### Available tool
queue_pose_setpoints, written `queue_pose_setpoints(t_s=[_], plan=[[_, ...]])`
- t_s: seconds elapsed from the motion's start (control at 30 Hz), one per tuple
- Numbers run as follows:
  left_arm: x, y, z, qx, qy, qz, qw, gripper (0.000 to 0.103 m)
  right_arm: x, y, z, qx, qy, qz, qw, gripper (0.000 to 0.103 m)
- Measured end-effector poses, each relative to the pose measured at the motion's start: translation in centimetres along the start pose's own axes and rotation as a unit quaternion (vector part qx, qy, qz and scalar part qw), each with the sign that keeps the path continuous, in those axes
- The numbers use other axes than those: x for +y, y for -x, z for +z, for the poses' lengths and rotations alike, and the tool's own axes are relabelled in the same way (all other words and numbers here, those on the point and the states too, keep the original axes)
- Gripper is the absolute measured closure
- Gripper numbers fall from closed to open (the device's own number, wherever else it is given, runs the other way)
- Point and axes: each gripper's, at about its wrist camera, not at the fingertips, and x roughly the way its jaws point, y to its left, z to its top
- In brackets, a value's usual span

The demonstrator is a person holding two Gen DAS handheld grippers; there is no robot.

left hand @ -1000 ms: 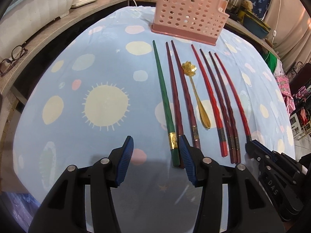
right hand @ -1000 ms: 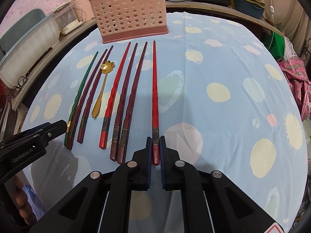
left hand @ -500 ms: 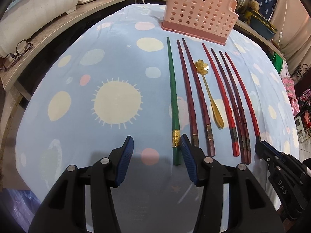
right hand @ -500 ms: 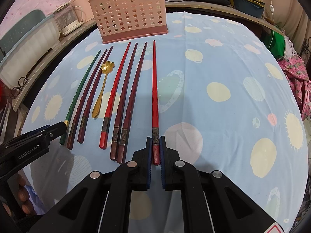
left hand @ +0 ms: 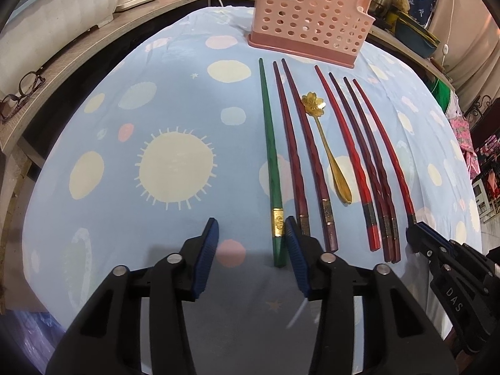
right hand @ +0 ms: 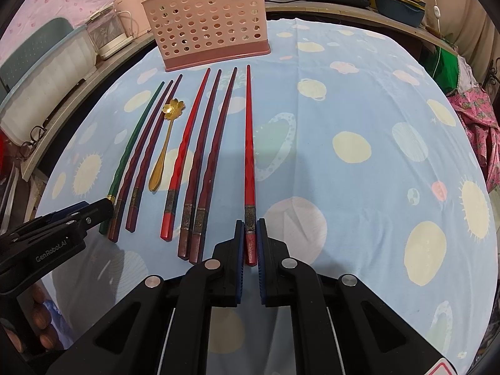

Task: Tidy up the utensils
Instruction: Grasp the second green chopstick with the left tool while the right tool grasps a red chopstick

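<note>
Several chopsticks and a gold flower spoon (left hand: 328, 153) lie in a row on the blue cloth, tips toward a pink perforated utensil basket (left hand: 309, 15). My left gripper (left hand: 251, 228) is open; the green chopstick (left hand: 272, 162) has its near end between the fingers, next to the right finger. My right gripper (right hand: 250, 234) is shut on the near end of the bright red chopstick (right hand: 249, 143), the rightmost one, which lies along the table. The basket also shows in the right wrist view (right hand: 209, 25), as does the spoon (right hand: 164, 143).
Dark red chopsticks (right hand: 200, 162) lie between the green and the bright red one. Glasses (left hand: 22, 93) rest on the wooden ledge at the left. Pots and appliances stand behind the basket. The blue cloth (right hand: 359, 140) is bare to the right.
My left gripper has shifted left, so the green chopstick's end now sits inside its open jaws. My right gripper has stayed shut on the red chopstick.
</note>
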Motion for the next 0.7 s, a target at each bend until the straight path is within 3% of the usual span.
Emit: queue_pose_setpoints(t_s=[0.23, 0.47, 0.6, 0.7], plan=[[-0.01, 0.47, -0.07, 0.000, 0.009, -0.029, 0.9996, 0.071, -0.07, 0.05, -0.05, 0.000, -0.004, 0.004, 1.000, 0.096], [-0.29, 0.12, -0.40, -0.005, -0.002, -0.018, 0.9998, 0.072, -0.14, 0.12, -0.13, 0.000, -0.005, 0.006, 1.000, 0.096], [-0.23, 0.09, -0.58, -0.009, -0.011, -0.018, 0.9997, 0.093, -0.09, 0.10, -0.11, 0.000, -0.004, 0.006, 1.000, 0.096], [-0.17, 0.19, -0.60, -0.006, -0.012, -0.027, 0.9996, 0.096, -0.11, 0.15, -0.13, 0.000, -0.005, 0.007, 1.000, 0.096]])
